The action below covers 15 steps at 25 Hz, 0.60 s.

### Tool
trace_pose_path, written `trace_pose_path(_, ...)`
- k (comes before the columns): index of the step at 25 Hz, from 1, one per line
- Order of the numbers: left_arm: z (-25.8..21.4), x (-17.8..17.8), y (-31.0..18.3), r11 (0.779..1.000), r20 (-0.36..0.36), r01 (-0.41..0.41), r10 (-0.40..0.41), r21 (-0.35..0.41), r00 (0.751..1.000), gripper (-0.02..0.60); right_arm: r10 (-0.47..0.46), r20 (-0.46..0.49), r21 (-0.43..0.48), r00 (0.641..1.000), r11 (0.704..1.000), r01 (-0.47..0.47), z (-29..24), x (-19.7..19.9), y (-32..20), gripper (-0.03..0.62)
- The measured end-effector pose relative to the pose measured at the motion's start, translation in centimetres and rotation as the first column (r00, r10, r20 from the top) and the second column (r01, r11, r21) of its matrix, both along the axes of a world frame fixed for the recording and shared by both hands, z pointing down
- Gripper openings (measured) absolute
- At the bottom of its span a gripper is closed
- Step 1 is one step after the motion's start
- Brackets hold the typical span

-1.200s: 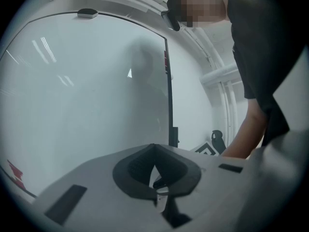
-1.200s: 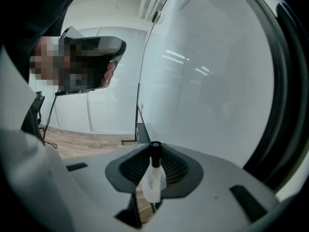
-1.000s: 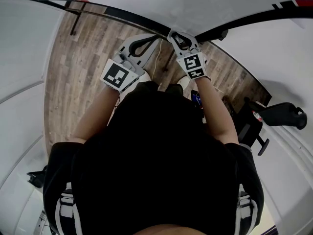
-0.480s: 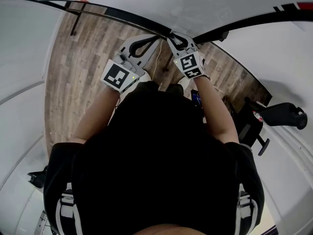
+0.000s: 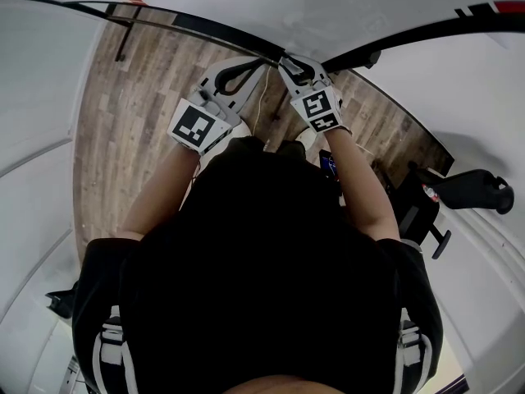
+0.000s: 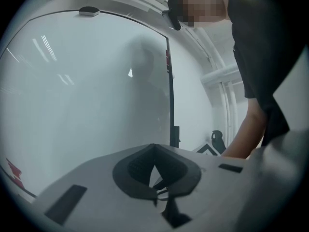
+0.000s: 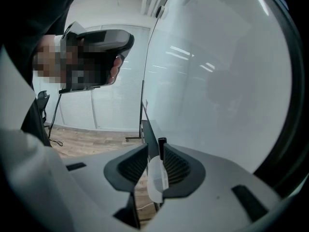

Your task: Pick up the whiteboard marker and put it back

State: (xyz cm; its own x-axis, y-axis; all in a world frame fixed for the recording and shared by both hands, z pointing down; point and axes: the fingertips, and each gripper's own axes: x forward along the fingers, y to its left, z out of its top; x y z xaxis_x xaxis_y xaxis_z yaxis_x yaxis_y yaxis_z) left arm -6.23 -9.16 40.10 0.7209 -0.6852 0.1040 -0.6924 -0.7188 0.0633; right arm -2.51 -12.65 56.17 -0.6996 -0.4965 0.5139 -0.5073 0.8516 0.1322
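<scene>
The whiteboard marker [image 7: 157, 178], white with a black cap, lies between the jaws of my right gripper [image 7: 154, 146]. It rests against the right pad [image 7: 176, 166], and a gap shows at the left pad. These jaws are opening. The marker's tip points along the dark tray [image 7: 150, 134] at the foot of the whiteboard [image 7: 217, 81]. In the head view both grippers are held up at that tray [image 5: 205, 29], the right gripper [image 5: 287, 58] next to the left gripper [image 5: 261, 61]. The left gripper [image 6: 154, 146] is shut with nothing in it and faces the whiteboard [image 6: 87, 91].
Wood-plank floor [image 5: 139, 113] lies below the board, with a thin cable [image 5: 261, 109] on it. A black office chair [image 5: 467, 191] stands at the right. The board's stand legs [image 7: 128, 139] rest on the floor ahead. My own body fills the lower head view.
Hardly anything: the right gripper's marker cube has shifted a touch towards the board. The left gripper has kept still.
</scene>
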Motion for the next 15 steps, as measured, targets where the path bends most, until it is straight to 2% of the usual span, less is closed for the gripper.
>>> trace_pose_path(3, -0.1, 0.2, 0.0, 1.000, -0.004, 0.000, 0.000, 0.004, 1.000, 0.003, 0.018, 0.034, 0.000, 0.999, 1.000, -0.018, -1.3, 0.6, 0.1, 0.095)
trace_pose_path(8, -0.7, 0.8, -0.1, 1.000, -0.010, -0.002, 0.002, 0.018, 1.000, 0.003, 0.054, 0.143, 0.005, 0.988, 0.998, -0.055, -5.8, 2.0, 0.5, 0.095)
trace_pose_path(12, -1.2, 1.3, 0.0, 1.000, -0.010, -0.004, 0.004, 0.025, 1.000, 0.003, 0.084, 0.265, 0.004, 0.961, 0.996, -0.088, -10.3, 3.3, 1.4, 0.095)
trace_pose_path(15, -1.5, 1.7, -0.1, 1.000, 0.008, -0.002, 0.002, 0.019, 1.000, 0.003, 0.085, 0.322, 0.022, 0.943, 0.995, -0.097, -13.5, 4.2, 2.3, 0.089)
